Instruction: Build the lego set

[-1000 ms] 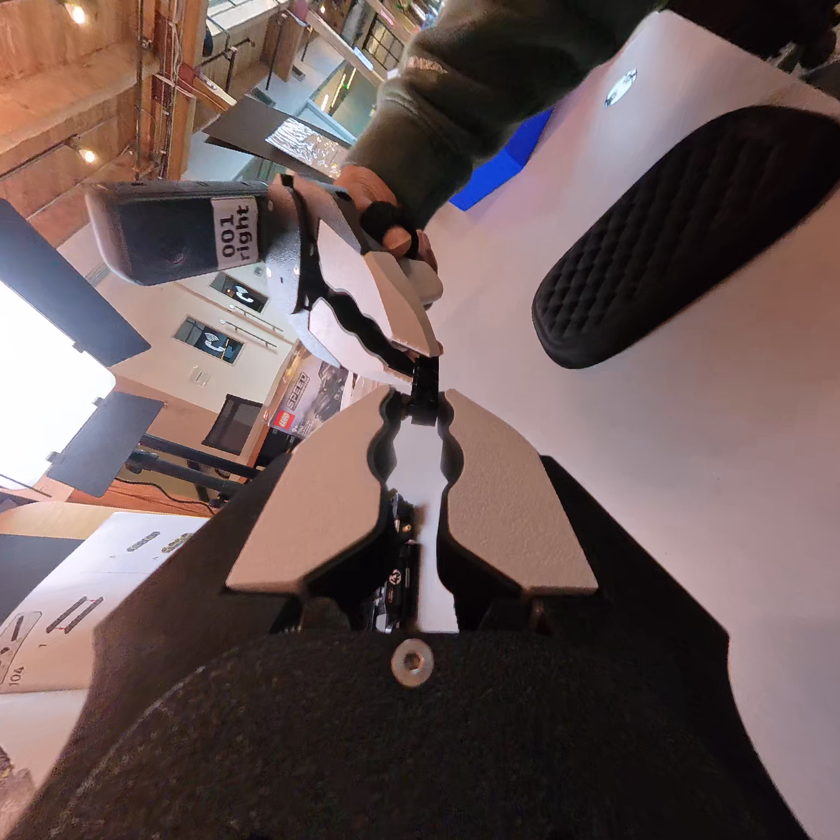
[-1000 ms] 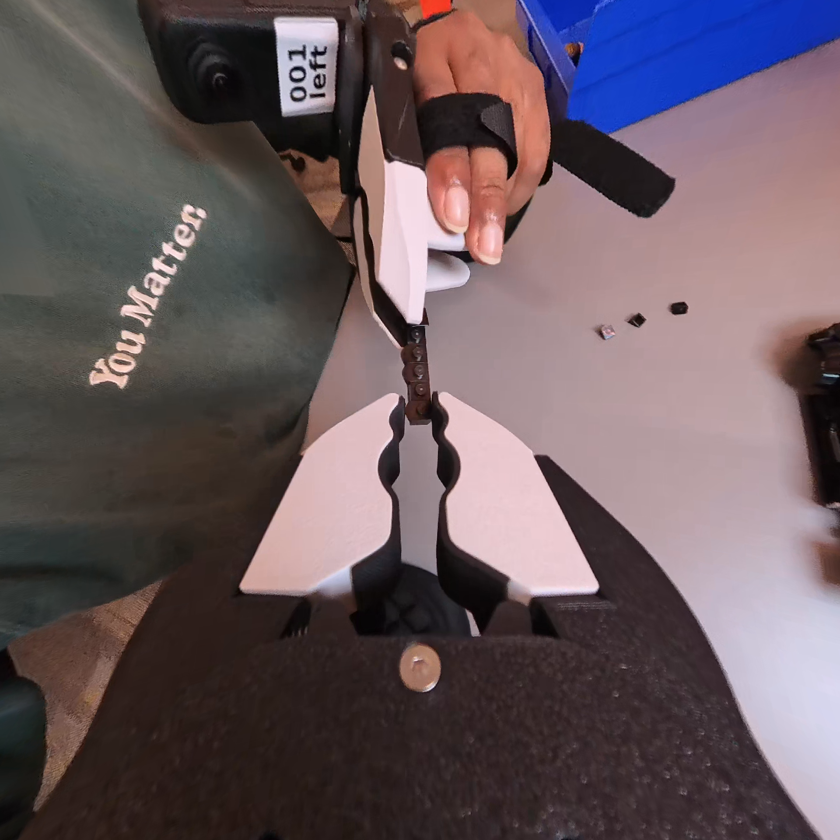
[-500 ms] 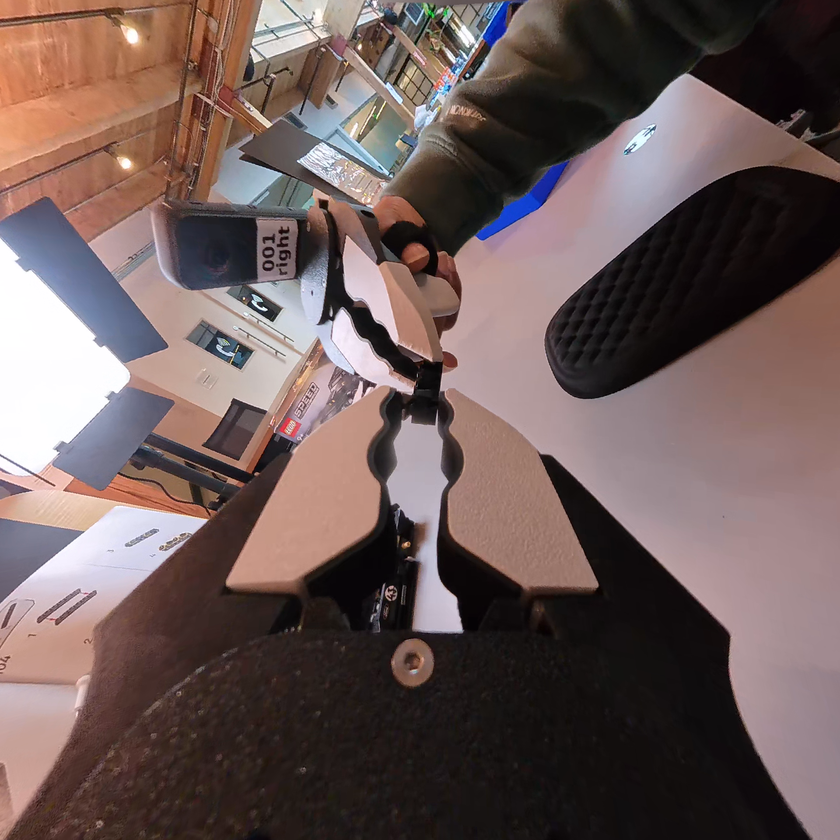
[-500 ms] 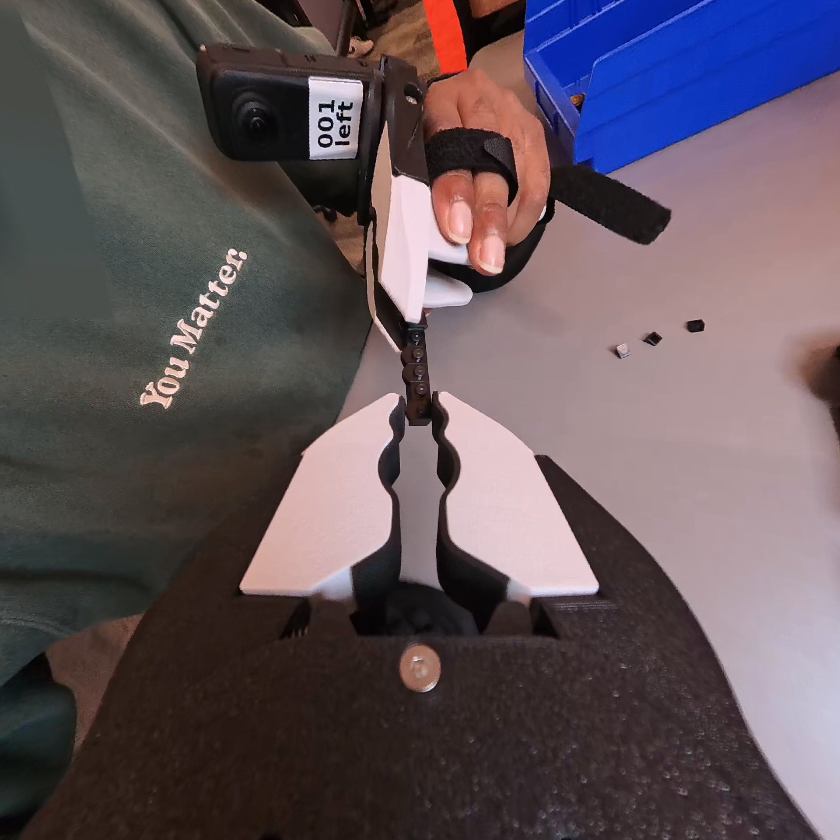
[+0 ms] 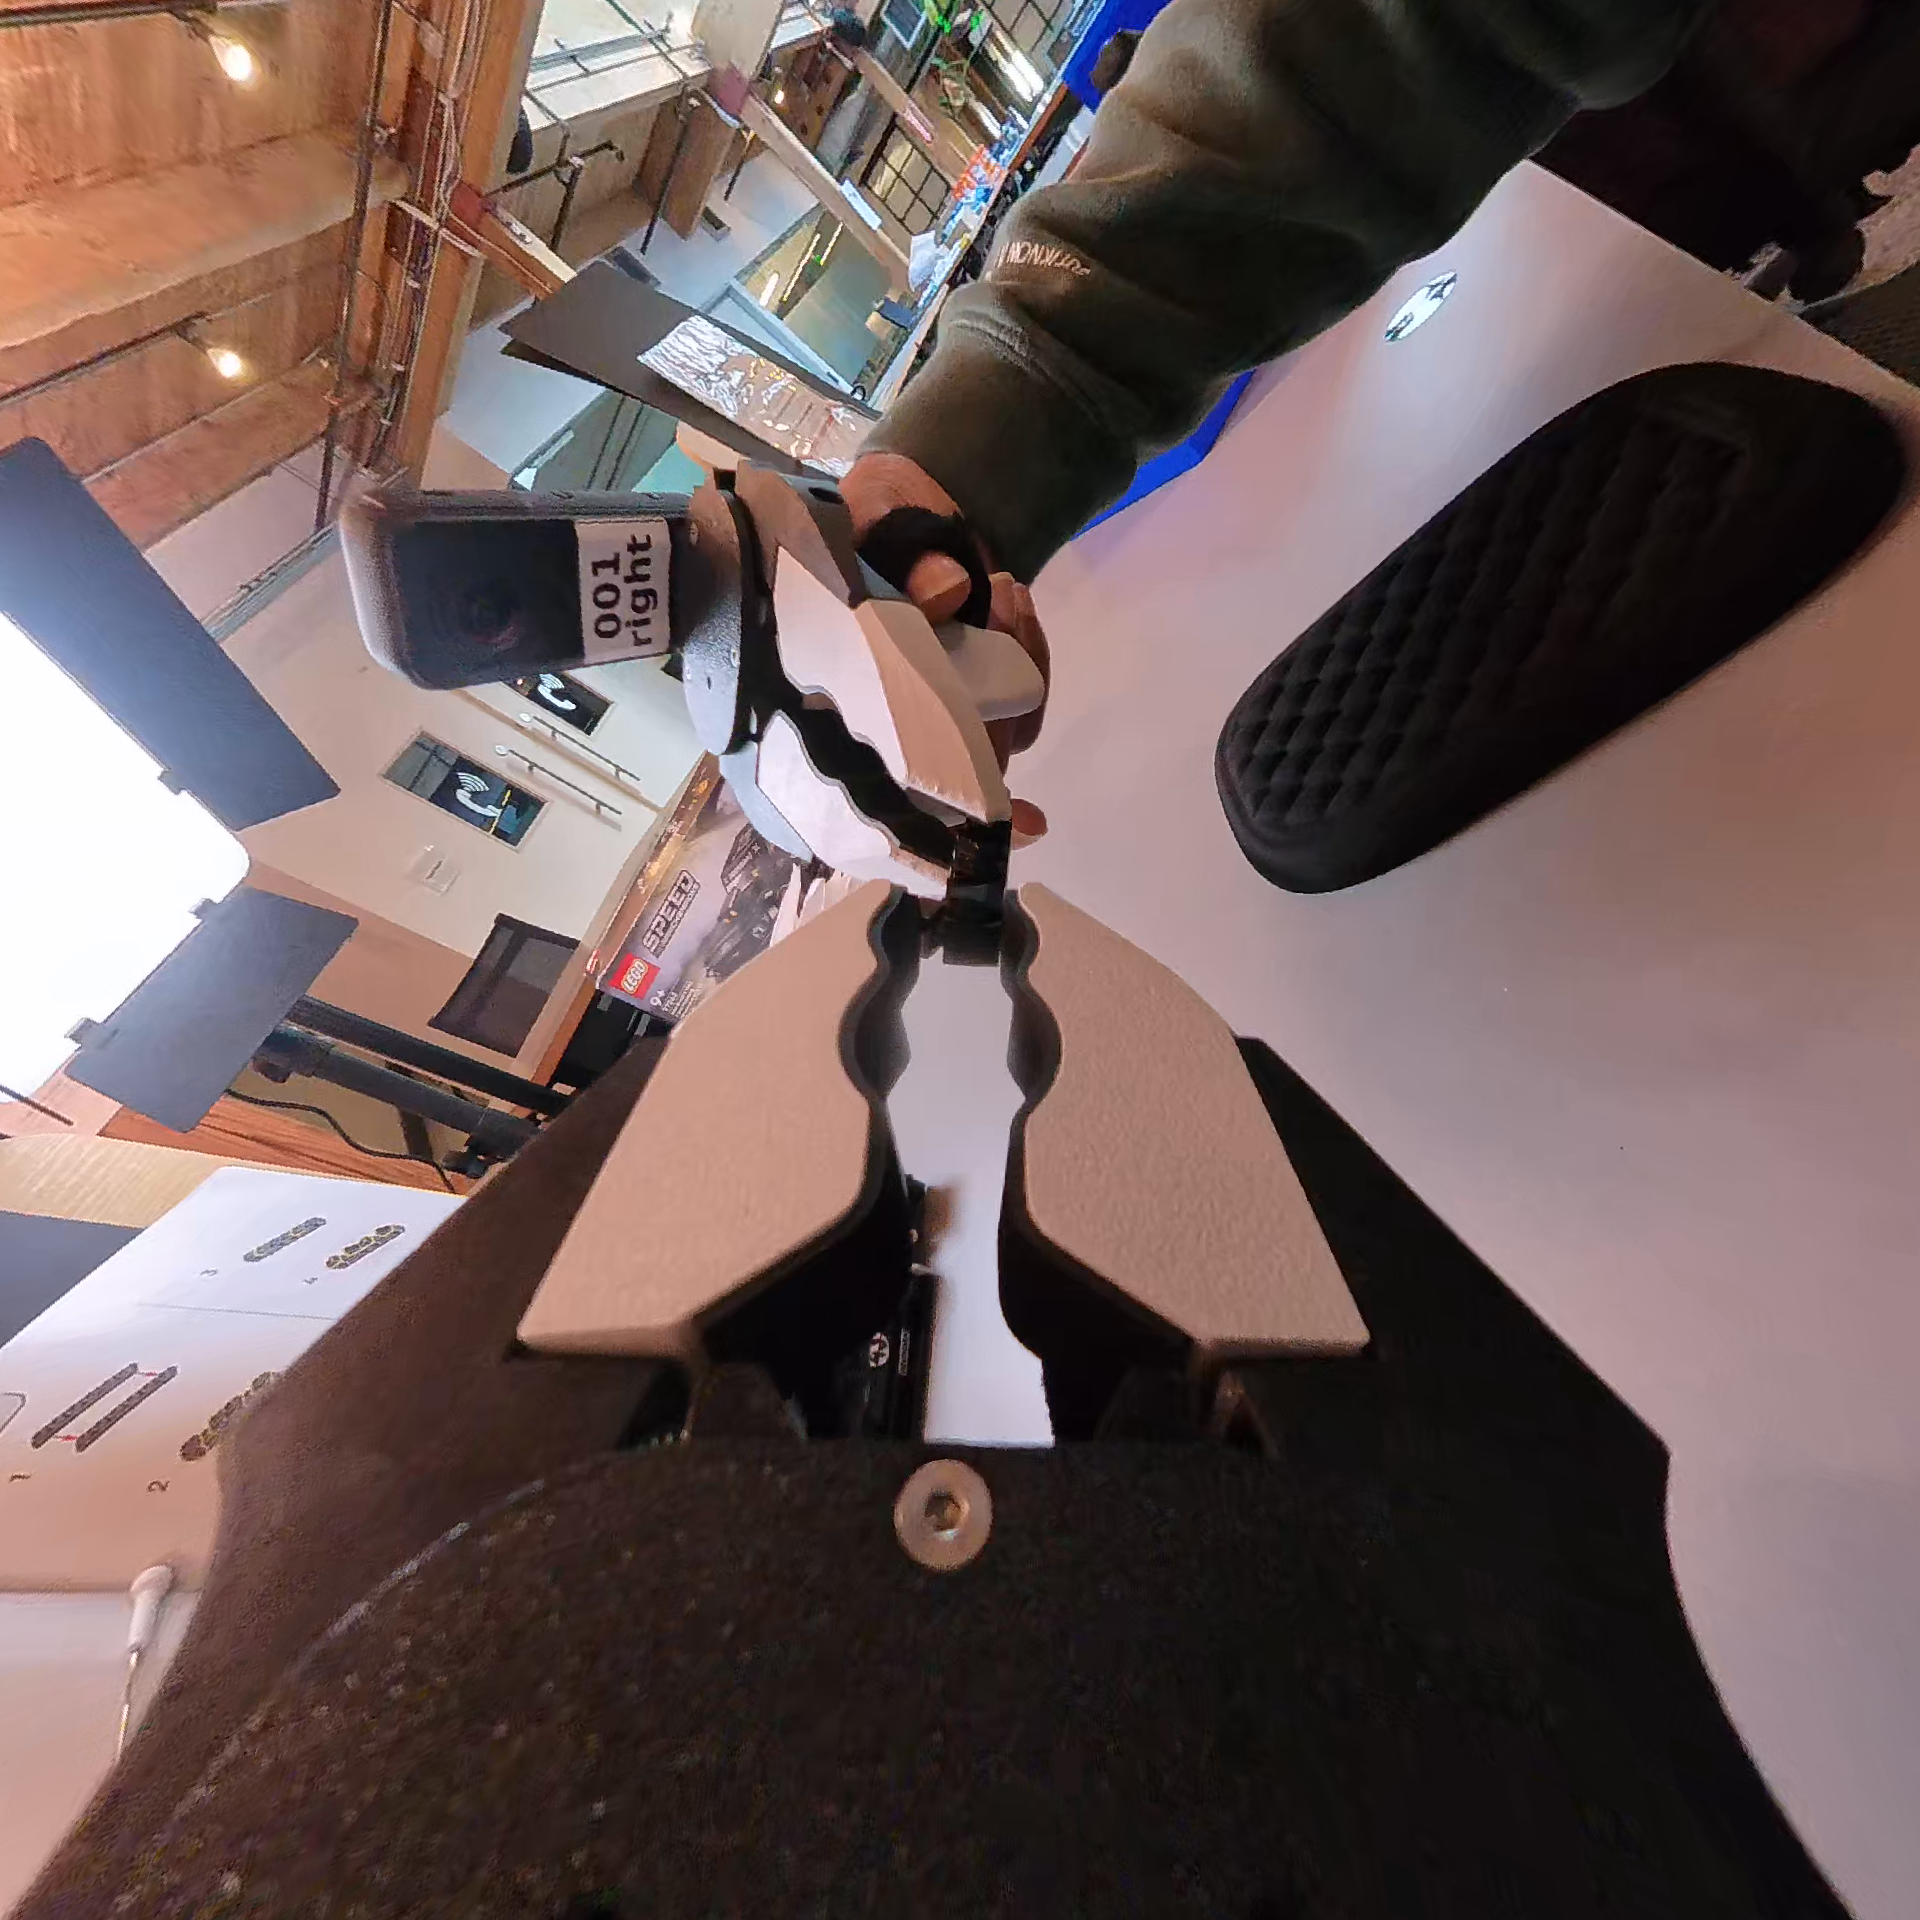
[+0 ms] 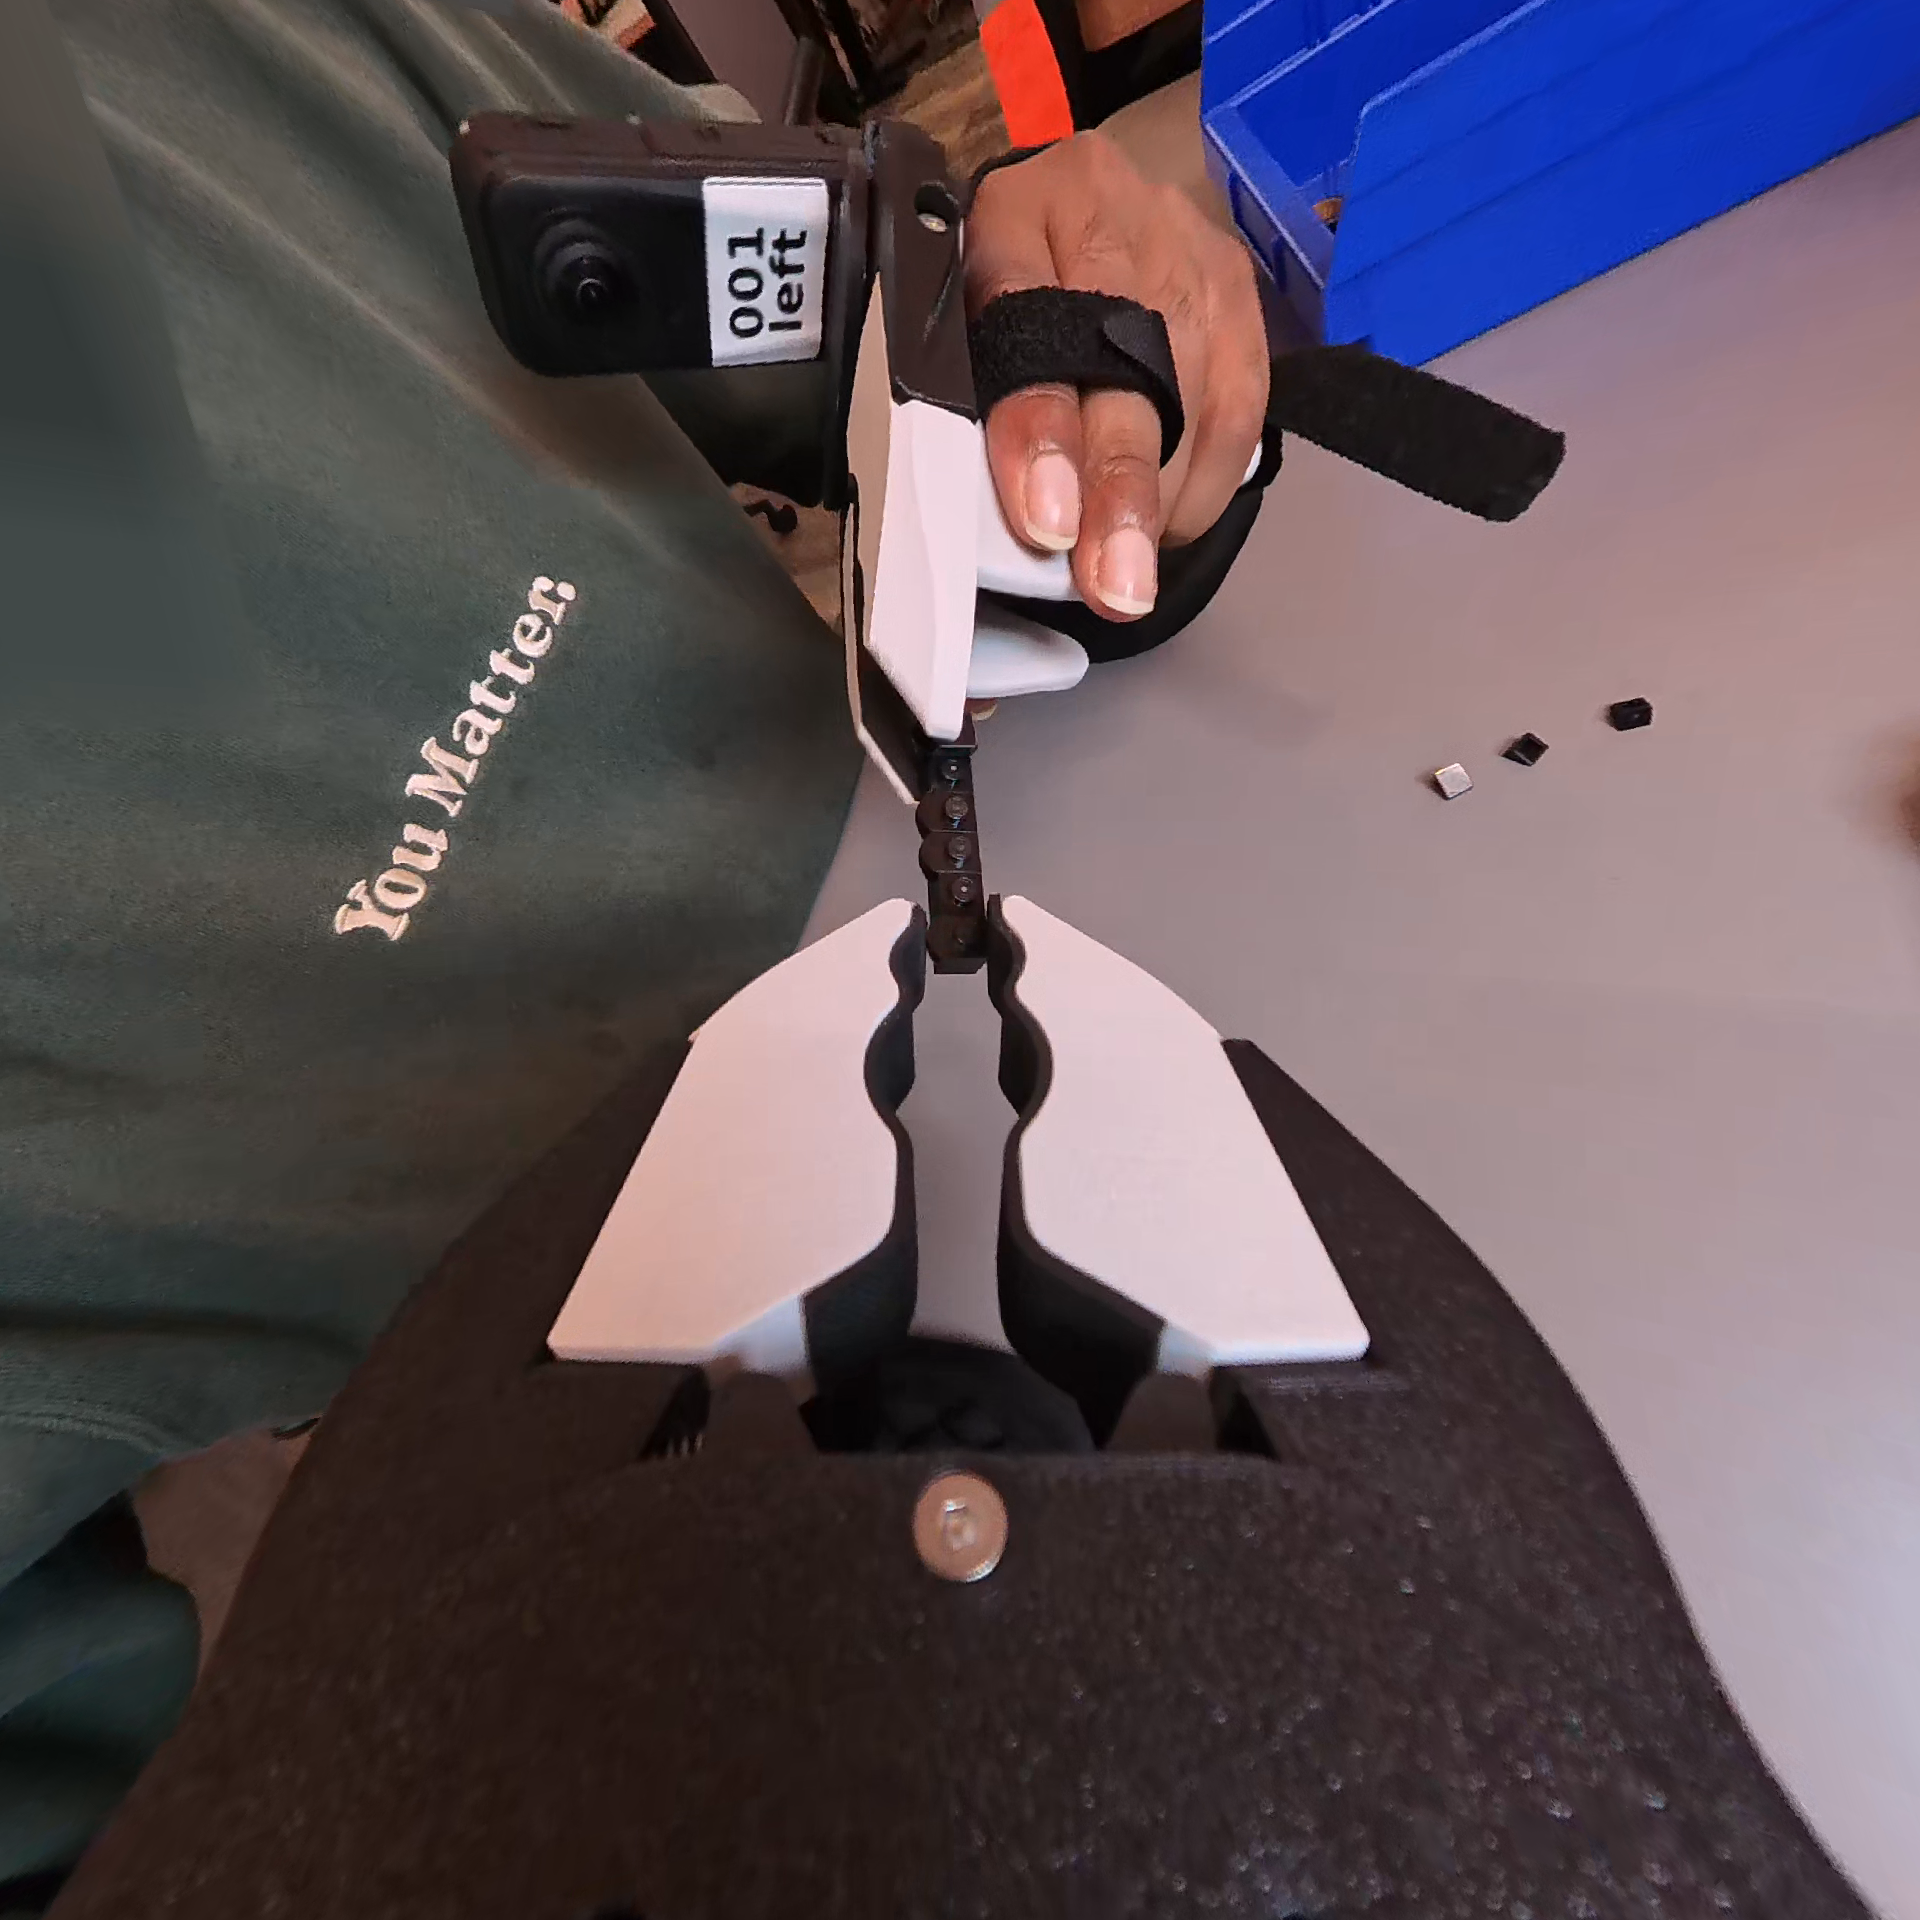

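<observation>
Both tools clamp one thing: a thin black lego strip (image 6: 954,862), a row of small studded bricks joined end to end, held in the air above the grey surface (image 6: 1455,1039). My right tool (image 6: 958,940) is pinched narrow on the near end of the strip, tips only. My left tool (image 6: 940,743) is closed on the far end, seen side-on in the right wrist view; in the left wrist view (image 5: 961,920) its tips squeeze the same black strip (image 5: 977,873), with the right tool (image 5: 961,847) meeting it from above. Judgement: very light, hard plastic, smooth sides so it can slip, and the joints between bricks look like the weak spot, so twisting or pulling apart could snap the row. Best hold is flat sides at the ends, tips square, light squeeze. Three tiny loose pieces (image 6: 1525,748) lie well apart on the surface, near a blue bin (image 6: 1558,156).
</observation>
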`<action>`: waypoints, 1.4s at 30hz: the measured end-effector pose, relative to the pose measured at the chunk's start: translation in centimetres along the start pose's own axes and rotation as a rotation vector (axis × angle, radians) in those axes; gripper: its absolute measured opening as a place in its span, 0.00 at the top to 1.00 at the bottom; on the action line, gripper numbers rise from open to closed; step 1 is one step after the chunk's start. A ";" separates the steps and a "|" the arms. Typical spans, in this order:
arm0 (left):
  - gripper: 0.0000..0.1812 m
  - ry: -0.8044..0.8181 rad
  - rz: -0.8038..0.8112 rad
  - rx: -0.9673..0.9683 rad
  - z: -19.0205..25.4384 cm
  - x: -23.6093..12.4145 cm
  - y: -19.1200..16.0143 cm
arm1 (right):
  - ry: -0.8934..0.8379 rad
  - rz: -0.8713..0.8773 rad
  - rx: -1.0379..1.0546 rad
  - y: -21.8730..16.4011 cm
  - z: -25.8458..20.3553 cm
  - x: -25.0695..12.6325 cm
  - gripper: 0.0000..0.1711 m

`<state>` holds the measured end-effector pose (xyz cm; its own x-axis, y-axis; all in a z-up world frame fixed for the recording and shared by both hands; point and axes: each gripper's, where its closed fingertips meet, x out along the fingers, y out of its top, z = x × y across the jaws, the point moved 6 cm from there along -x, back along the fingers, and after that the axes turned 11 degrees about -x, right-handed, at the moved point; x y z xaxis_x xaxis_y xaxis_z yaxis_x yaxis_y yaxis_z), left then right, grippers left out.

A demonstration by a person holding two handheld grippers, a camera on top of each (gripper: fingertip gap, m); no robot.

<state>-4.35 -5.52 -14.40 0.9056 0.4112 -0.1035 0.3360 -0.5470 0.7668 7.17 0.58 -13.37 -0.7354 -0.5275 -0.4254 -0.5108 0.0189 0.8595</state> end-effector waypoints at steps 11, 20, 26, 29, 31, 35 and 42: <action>0.91 0.038 0.009 -0.016 -0.2 0.2 -1.5 | -0.099 0.038 0.006 -0.7 1.3 -0.1 0.94; 0.90 0.033 -0.001 -0.051 -0.1 0.1 -2.3 | -0.116 0.042 0.006 -1.7 1.8 0.2 0.94; 0.95 0.148 -0.104 -0.216 -4.0 -2.6 -4.0 | -0.304 -0.127 -0.009 -4.9 3.0 0.4 0.94; 0.95 0.163 -0.325 -0.448 -6.5 -5.2 -7.0 | -0.442 -0.225 -0.048 -7.1 3.7 1.3 0.94; 0.96 0.153 -0.430 -0.590 -7.0 -6.9 -8.5 | -0.496 -0.263 -0.071 -8.1 4.1 2.4 0.93; 0.95 0.129 -0.627 -0.760 -6.1 -9.8 -9.9 | -0.562 -0.347 -0.141 -9.2 4.4 4.2 0.93; 0.97 0.345 -0.705 -0.866 -6.6 -15.4 -8.8 | -0.603 -0.411 -0.194 -9.5 4.6 4.8 0.93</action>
<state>-23.02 -2.21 -15.37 0.4260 0.6746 -0.6028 0.3270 0.5064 0.7979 6.41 1.72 -24.85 -0.6475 0.0979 -0.7558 -0.7499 -0.2585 0.6089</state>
